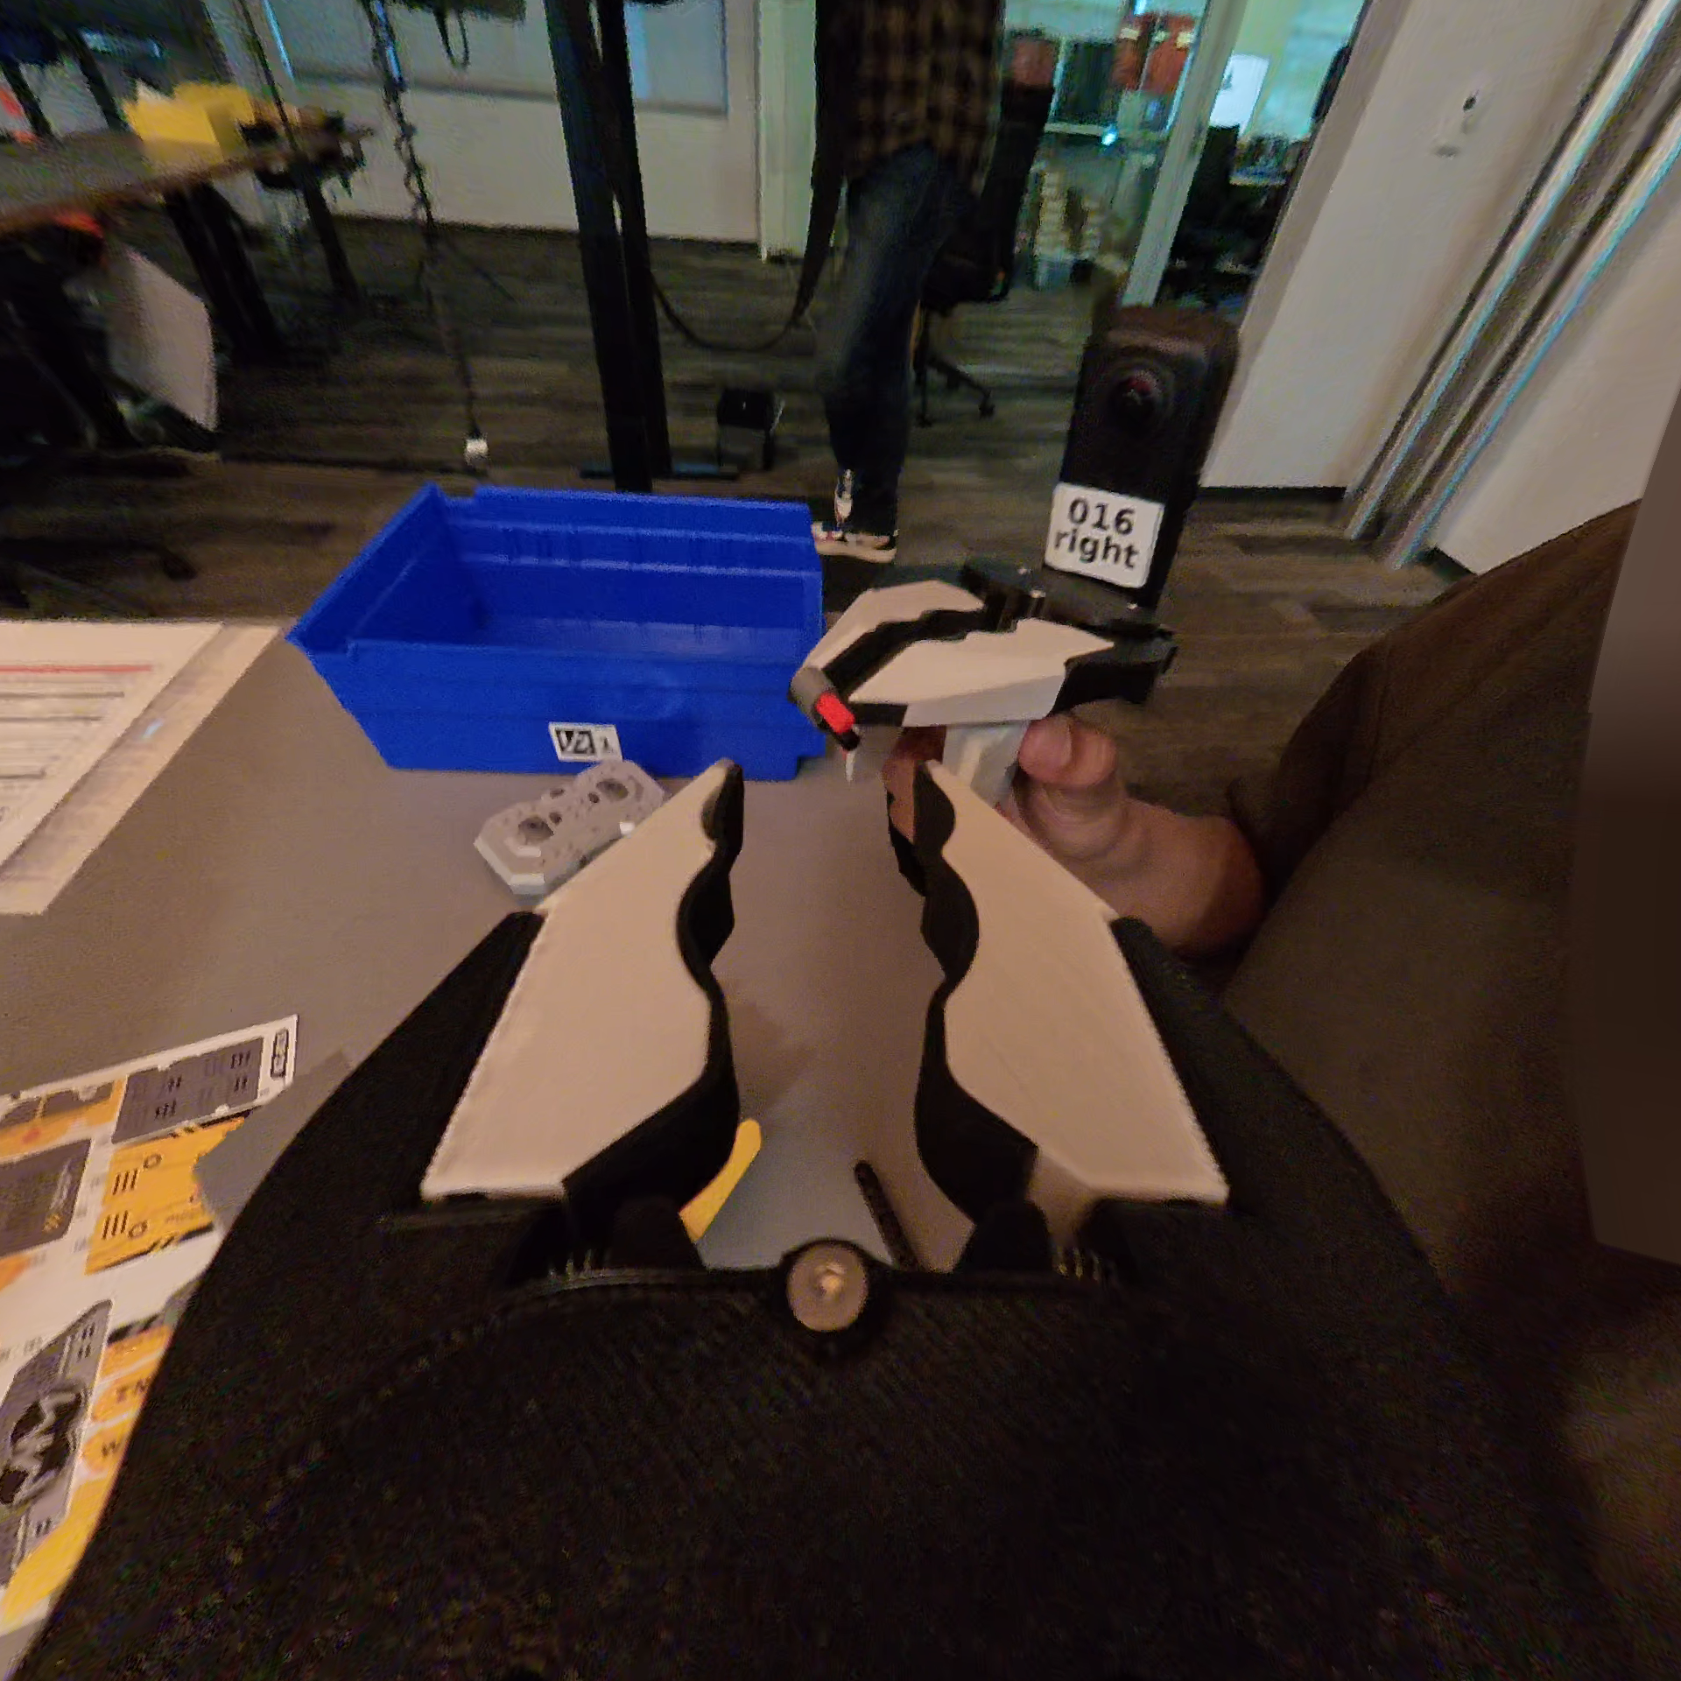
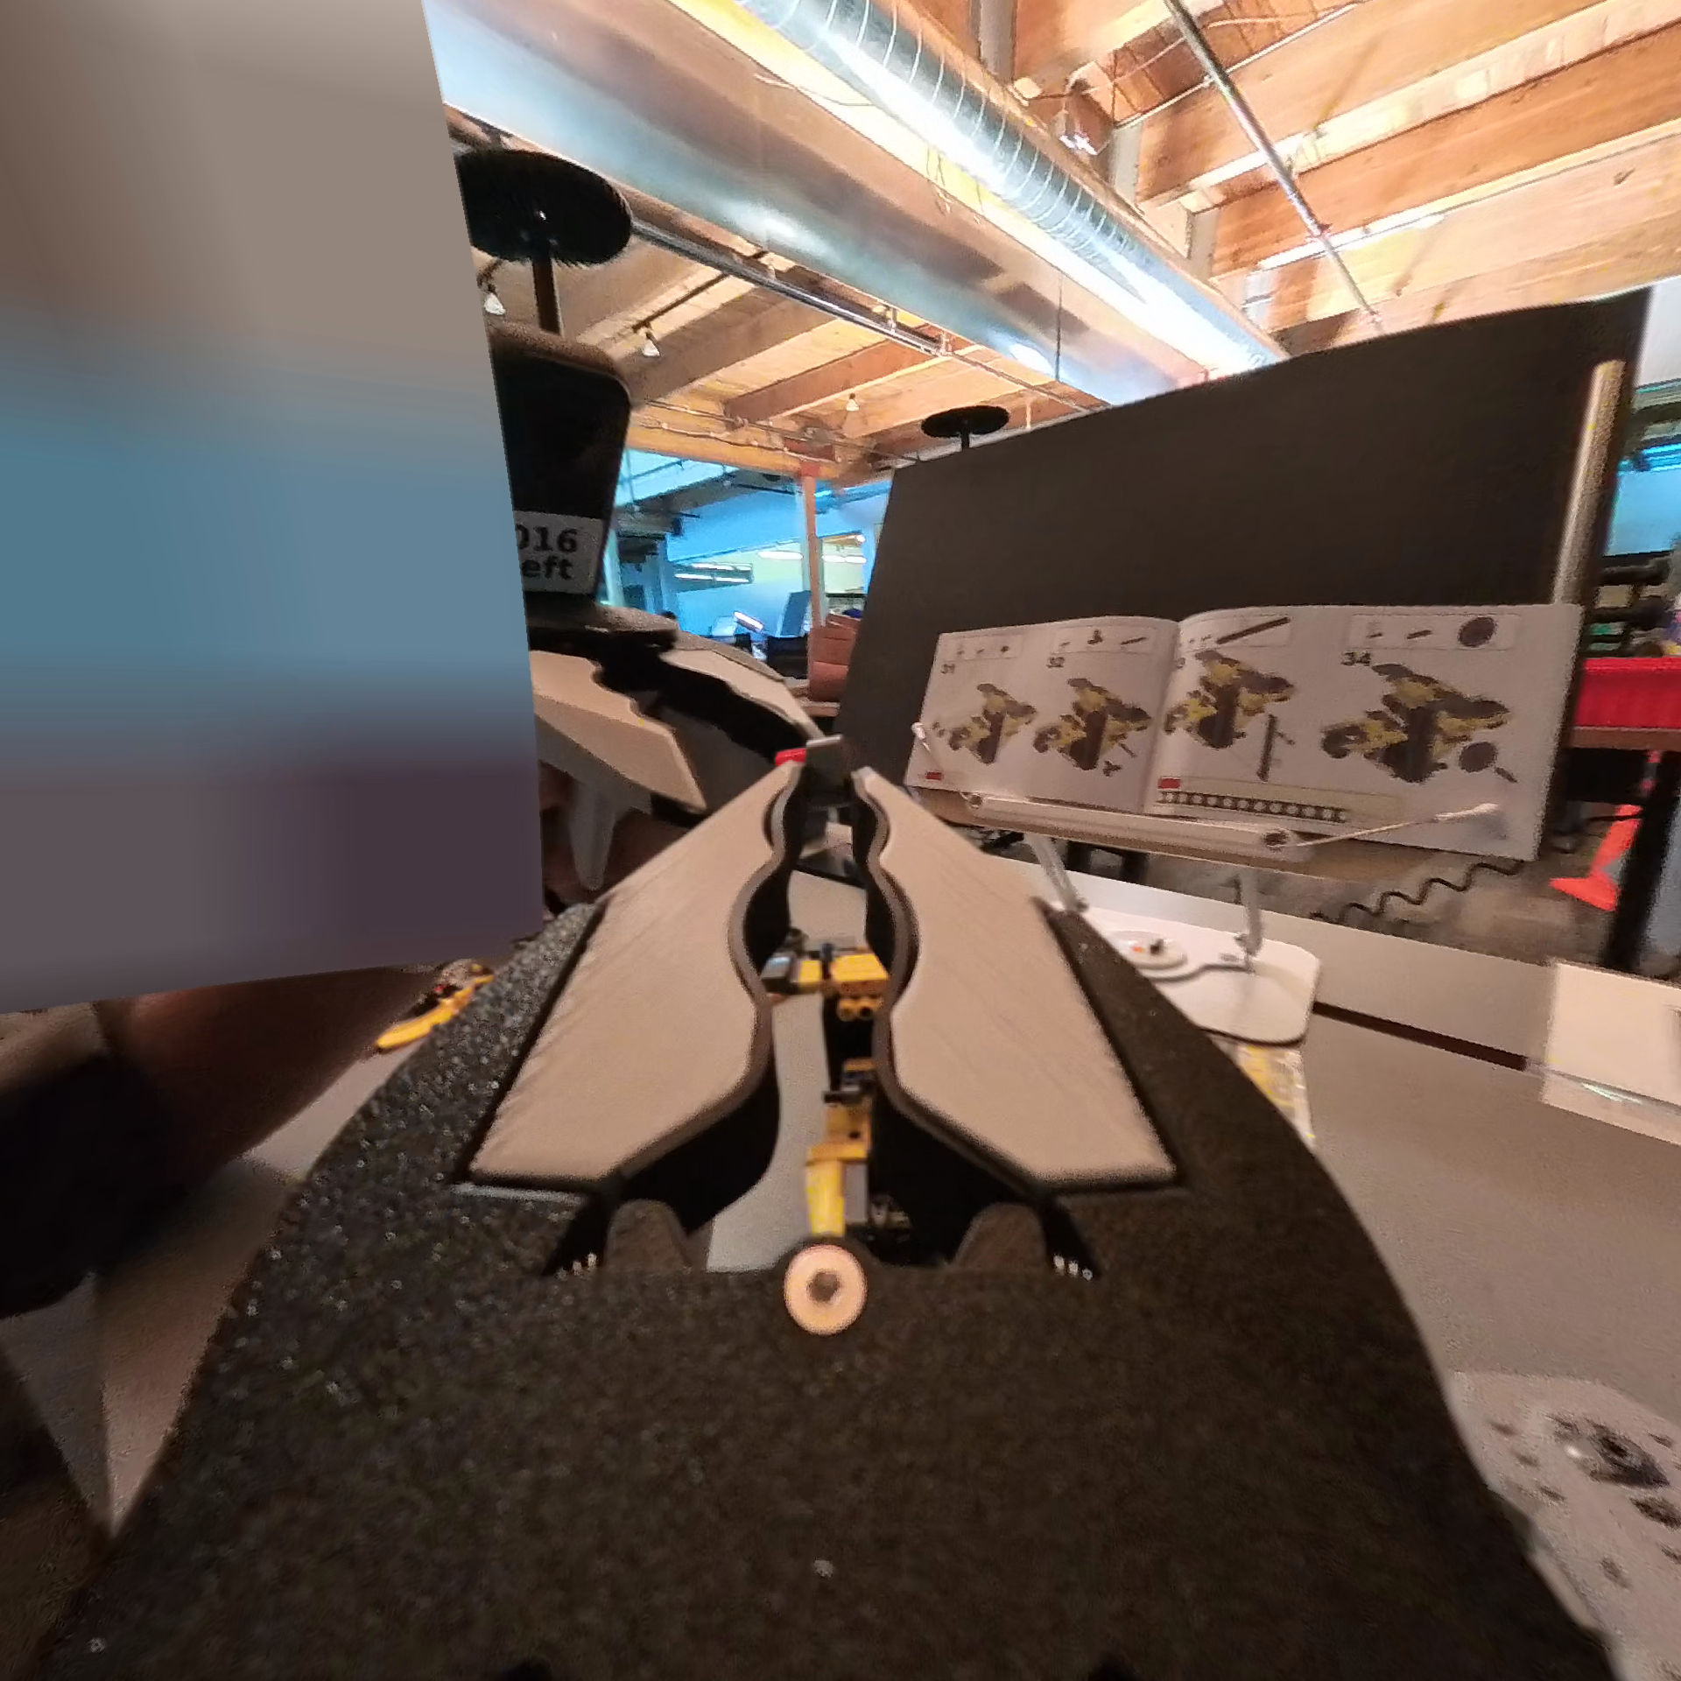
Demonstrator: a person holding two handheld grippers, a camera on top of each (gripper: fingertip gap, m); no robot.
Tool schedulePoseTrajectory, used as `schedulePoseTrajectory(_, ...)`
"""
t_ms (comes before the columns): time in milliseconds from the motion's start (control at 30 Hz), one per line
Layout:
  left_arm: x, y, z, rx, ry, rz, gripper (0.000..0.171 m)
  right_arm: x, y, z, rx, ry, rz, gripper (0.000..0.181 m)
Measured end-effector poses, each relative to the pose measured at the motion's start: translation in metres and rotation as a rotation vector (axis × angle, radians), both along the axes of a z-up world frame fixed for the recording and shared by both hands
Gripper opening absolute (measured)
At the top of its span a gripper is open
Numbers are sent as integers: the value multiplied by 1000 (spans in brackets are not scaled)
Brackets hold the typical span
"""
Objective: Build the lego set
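My right gripper [image 2: 830, 779] is shut on a small grey piece with a red end [image 2: 824, 760], held up in the air. In the left wrist view the same gripper [image 1: 832, 719] and its grey and red piece [image 1: 826, 706] hang just beyond my left fingertips, by the blue bin's right corner. My left gripper [image 1: 824, 780] is open and empty above the grey table [image 1: 273, 910]. It also shows in the right wrist view [image 2: 637, 719], close on the left. A yellow and black brick model [image 2: 841, 982] lies on the table below my right fingers.
An empty blue bin [image 1: 564, 628] stands at the far side, with grey perforated pieces [image 1: 573, 819] in front of it. Sticker sheets [image 1: 136, 1146] lie at the left. An open instruction booklet [image 2: 1228, 709] rests on a white stand. A person [image 1: 891, 273] stands behind. Left and right tips are no more than a few centimetres apart.
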State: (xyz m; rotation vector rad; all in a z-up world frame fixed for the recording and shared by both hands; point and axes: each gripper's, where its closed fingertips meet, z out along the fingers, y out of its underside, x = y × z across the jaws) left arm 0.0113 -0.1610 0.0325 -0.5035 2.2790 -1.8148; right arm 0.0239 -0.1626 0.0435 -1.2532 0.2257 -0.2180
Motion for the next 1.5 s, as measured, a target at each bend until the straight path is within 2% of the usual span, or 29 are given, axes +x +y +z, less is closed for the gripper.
schedulePoseTrajectory(133,-10,-1,10,-31,-38,-39,16,-13,6,3,22,13,55,8)
schedulePoseTrajectory(267,-19,-2,13,-74,35,-95,6,-21,6,4,16,-33,59,8)
schedulePoseTrajectory(433,-24,-3,12,-102,89,-147,5,-25,6,2,-5,-74,68,8)
schedulePoseTrajectory(600,-38,-3,16,-141,157,-276,0,-43,5,1,26,50,351,13)
schedulePoseTrajectory(700,-40,-7,7,-126,191,-310,0,-45,6,-2,20,105,427,12)
schedulePoseTrajectory(833,-37,-7,-1,-107,230,-319,0,-42,5,-10,-45,86,409,9)
schedulePoseTrajectory(1000,-43,-7,-15,-55,316,-370,0,-46,6,-26,-203,-21,374,7)
schedulePoseTrajectory(1167,-48,-7,-29,41,320,-388,0,-51,5,-41,-337,-138,335,7)
schedulePoseTrajectory(1267,-54,-10,-29,48,323,-417,0,-58,3,-41,-329,-206,346,8)
schedulePoseTrajectory(1400,-58,-11,-24,11,330,-447,0,-62,0,-33,-244,-193,391,17)
schedulePoseTrajectory(1500,-57,-12,-26,10,327,-446,0,-61,-1,-31,-221,-183,406,13)
